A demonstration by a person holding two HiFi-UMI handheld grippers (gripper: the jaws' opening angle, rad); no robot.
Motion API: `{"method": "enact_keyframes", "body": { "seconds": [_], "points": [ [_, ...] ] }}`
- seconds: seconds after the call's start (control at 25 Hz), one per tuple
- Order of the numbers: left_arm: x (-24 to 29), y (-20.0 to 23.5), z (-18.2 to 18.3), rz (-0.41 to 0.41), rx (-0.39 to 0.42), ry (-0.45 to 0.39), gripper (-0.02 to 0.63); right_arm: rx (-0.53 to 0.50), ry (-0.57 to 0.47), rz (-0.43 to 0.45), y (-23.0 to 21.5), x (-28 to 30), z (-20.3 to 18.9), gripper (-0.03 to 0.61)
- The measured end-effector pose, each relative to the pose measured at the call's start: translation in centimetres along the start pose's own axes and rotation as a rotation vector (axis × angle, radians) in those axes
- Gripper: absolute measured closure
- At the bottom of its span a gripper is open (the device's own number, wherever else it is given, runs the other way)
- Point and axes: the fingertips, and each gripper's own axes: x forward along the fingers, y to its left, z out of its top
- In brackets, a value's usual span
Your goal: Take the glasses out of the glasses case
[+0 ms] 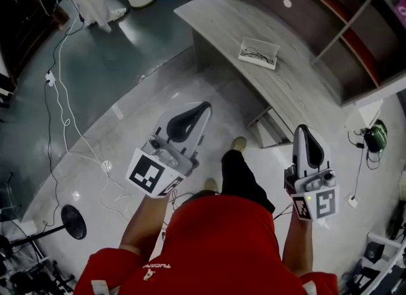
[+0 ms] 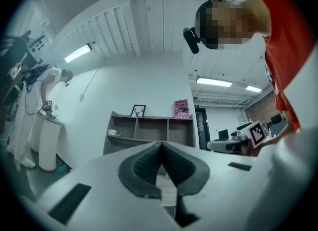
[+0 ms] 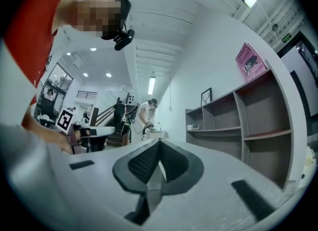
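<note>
The glasses case (image 1: 269, 47) is white, and the glasses (image 1: 255, 53) in it are dark-framed. The desk (image 1: 216, 14) is pale grey wood-grain. The left gripper (image 1: 203, 106) and right gripper (image 1: 302, 129) are light grey with black pads and black-and-white square markers. The person's shirt (image 1: 222, 243) is red.

The person wears a red short-sleeved shirt (image 1: 222, 243) with small white lettering, dark trousers (image 1: 241, 176) and what look like beige shoes (image 1: 238, 143). The left gripper (image 1: 200, 110) and right gripper (image 1: 303, 132) are pale grey, each with black ribbed pads (image 2: 144, 168) and a black-and-white marker cube (image 1: 152, 174).
</note>
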Motion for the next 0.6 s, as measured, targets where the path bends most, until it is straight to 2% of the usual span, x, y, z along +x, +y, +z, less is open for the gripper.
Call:
{"method": "enact_keyframes", "body": {
  "seconds": [0.32, 0.6],
  "points": [
    [8.4, 4.7, -3.0, -0.056, 0.038, 0.083, 0.603, 0.026, -0.021, -0.055, -7.6, 6.9, -2.0, 0.574],
    [17.2, 7.4, -6.7, -0.121, 0.036, 0.142, 0.603, 0.021, 0.015, -0.062, -13.9, 11.9, -3.6, 0.574]
  ]
}}
